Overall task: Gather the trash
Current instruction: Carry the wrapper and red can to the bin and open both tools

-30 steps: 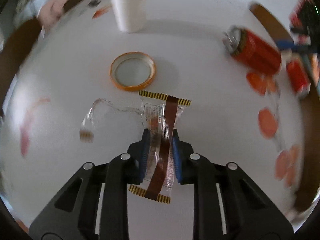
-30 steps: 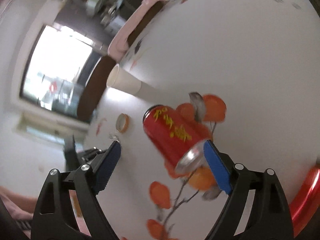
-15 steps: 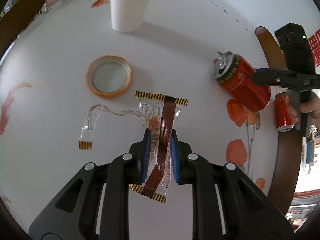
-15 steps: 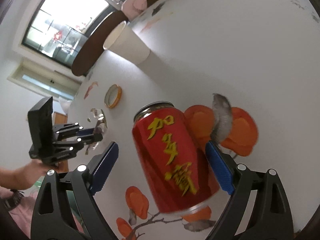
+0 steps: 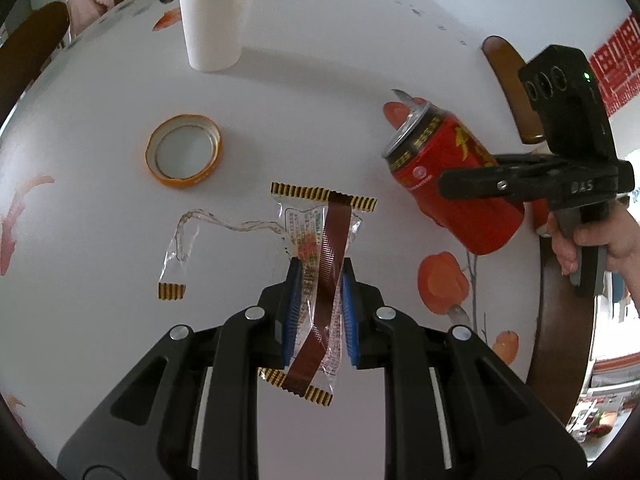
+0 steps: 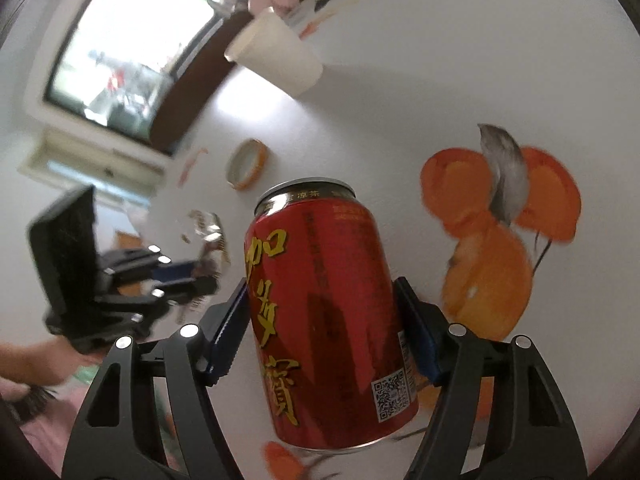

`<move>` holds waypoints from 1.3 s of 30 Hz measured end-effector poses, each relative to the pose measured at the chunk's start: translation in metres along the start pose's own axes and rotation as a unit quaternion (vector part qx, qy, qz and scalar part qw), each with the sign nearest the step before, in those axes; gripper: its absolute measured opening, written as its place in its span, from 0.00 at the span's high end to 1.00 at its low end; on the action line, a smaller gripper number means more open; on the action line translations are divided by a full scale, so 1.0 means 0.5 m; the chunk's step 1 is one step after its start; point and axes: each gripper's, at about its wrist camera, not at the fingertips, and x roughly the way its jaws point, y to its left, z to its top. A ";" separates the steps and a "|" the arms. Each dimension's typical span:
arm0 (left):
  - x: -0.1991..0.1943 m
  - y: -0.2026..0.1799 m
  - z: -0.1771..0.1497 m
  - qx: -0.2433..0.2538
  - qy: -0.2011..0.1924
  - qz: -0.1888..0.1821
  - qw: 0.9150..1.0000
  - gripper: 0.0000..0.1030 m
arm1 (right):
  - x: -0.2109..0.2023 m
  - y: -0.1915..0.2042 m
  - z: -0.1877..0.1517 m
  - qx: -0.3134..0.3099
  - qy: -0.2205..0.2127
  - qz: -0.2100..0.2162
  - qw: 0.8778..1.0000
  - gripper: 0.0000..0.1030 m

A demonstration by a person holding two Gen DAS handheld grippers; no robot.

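Round white table [image 5: 328, 92] printed with orange fruit, window behind | left gripper [image 5: 318, 312] jaws pinch clear striped-edge snack wrapper [image 5: 316, 264] above table | right gripper [image 6: 322, 336] jaws just closing around red drink can [image 6: 324, 320], pads at its sides | squeeze mid-body, keep level | white paper cup [image 5: 214, 20], orange lid [image 5: 184, 151] remain.

The left hand-held gripper [image 5: 318, 312] points steeply downward, its blue pads clamped narrowly on a snack wrapper [image 5: 320, 276]. The right hand-held gripper [image 6: 322, 328], gripped by a hand [image 5: 600, 246], has just been closing, its pads against a red can [image 6: 328, 320].
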 end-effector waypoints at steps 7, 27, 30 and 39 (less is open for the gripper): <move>-0.045 -0.026 0.000 0.051 -0.010 -0.027 0.998 0.84 | -0.096 0.060 -0.099 0.061 -0.089 0.011 0.994 0.32; -0.204 -0.347 -0.556 0.452 0.139 -0.269 0.839 0.81 | -0.166 0.474 -1.126 0.401 -0.485 -0.081 0.773 0.32; -0.212 -0.408 -0.695 0.500 0.172 -0.287 0.798 0.81 | -0.121 0.522 -1.312 0.459 -0.511 -0.092 0.721 0.32; 0.026 -0.462 -1.097 0.529 0.306 -0.230 0.757 0.81 | 0.201 0.462 -1.727 0.605 -0.510 -0.026 0.611 0.32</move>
